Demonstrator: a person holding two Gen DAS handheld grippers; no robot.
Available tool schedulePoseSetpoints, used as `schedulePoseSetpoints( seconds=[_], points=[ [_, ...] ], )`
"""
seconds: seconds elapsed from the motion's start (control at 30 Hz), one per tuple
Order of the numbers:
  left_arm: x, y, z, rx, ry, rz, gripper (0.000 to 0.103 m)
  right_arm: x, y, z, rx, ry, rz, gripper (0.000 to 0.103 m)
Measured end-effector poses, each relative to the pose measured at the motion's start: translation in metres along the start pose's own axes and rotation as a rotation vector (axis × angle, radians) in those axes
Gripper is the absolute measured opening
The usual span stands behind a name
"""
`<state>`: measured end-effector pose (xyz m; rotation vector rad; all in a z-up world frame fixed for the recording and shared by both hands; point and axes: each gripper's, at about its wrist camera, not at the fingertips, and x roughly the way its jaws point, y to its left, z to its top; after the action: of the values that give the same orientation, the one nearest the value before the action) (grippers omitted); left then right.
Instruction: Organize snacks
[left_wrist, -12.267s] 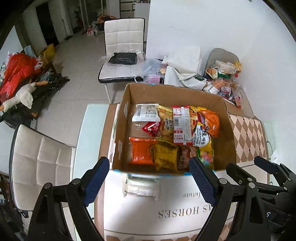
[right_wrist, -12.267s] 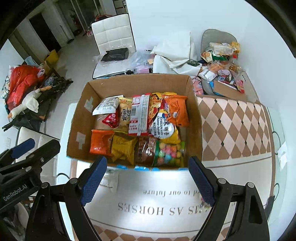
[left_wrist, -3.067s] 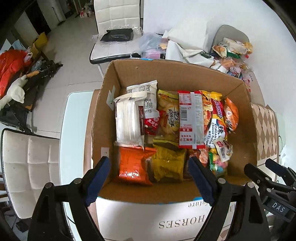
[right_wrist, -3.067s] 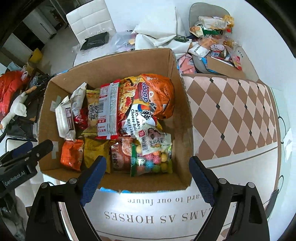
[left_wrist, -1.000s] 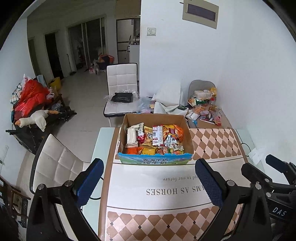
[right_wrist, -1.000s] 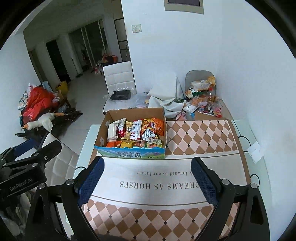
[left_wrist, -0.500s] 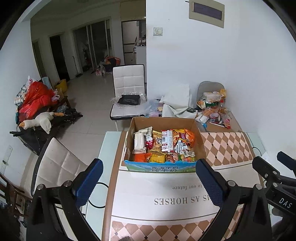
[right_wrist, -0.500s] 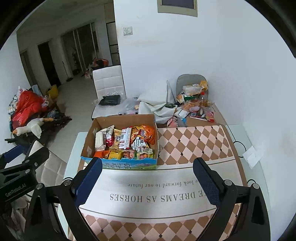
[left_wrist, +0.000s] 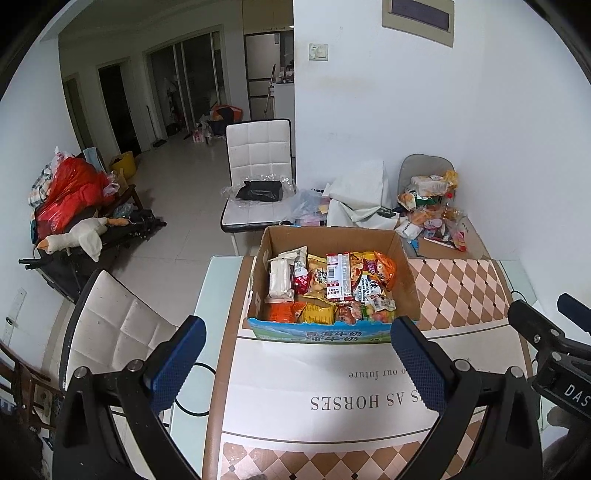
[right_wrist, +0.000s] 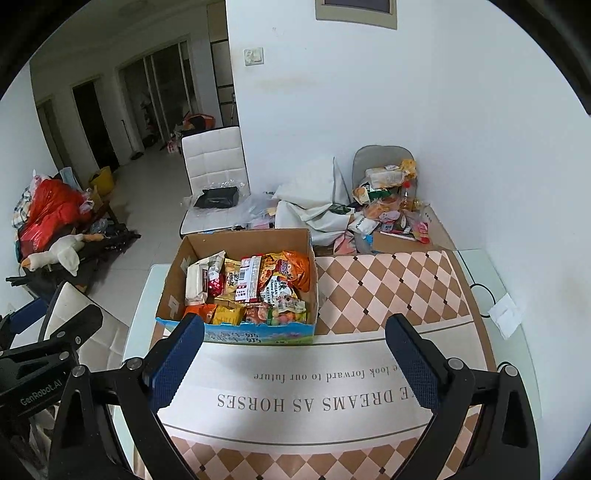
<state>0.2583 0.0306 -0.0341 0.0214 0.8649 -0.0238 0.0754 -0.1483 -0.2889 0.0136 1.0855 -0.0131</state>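
The left gripper (left_wrist: 297, 356) hangs above the near part of the counter (left_wrist: 461, 284) with its blue-padded fingers (left_wrist: 177, 363) spread wide and nothing between them; the right gripper (right_wrist: 293, 354) does the same, its fingers (right_wrist: 412, 365) apart and empty. Both are well back from the cardboard box (left_wrist: 334, 236), which stands on the far left part of the counter, on a cloth (right_wrist: 388, 288) with a brown and pink diamond pattern and a white band of printed lettering. The box is open at the top, with a blue and green printed strip along its near wall. It is filled with snacks (left_wrist: 328, 286): a white packet (left_wrist: 279, 278) stands against the left side, a red and white packet (left_wrist: 337, 275) lies near the middle, an orange bag (left_wrist: 384, 266) sits toward the far right, and an orange packet (left_wrist: 280, 312), a yellow packet (left_wrist: 317, 314) and a bag of coloured sweets (left_wrist: 376, 314) lie along the near wall. In the right wrist view the same box (right_wrist: 243, 240) sits left of centre. Beyond the far right end of the counter a loose pile of packets (left_wrist: 430, 206) rests on a grey chair. A white chair (left_wrist: 258, 155) stands behind the box, with a black bag on its seat, and another white chair (left_wrist: 107, 321) is at the counter's left side.
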Motion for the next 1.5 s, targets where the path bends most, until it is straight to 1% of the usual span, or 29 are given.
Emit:
schedulePoseSetpoints(
  seconds=[0.5, 0.73, 1.2, 1.5],
  points=[
    [0.002, -0.007, 0.003, 0.004, 0.004, -0.015, 0.102, 0.003, 0.002, -0.005, 0.002, 0.017, 0.013, 0.100],
    [0.000, -0.009, 0.003, 0.011, 0.002, -0.010, 0.102, 0.003, 0.002, -0.007, 0.005, 0.018, 0.013, 0.100],
    [-0.003, -0.009, -0.001, 0.007, 0.002, -0.015, 0.102, -0.010, 0.002, -0.007, 0.006, -0.013, 0.000, 0.100],
    [-0.007, -0.008, 0.000, 0.008, -0.001, -0.018, 0.102, -0.014, 0.003, -0.006, 0.006, -0.018, -0.001, 0.100]
  ],
)
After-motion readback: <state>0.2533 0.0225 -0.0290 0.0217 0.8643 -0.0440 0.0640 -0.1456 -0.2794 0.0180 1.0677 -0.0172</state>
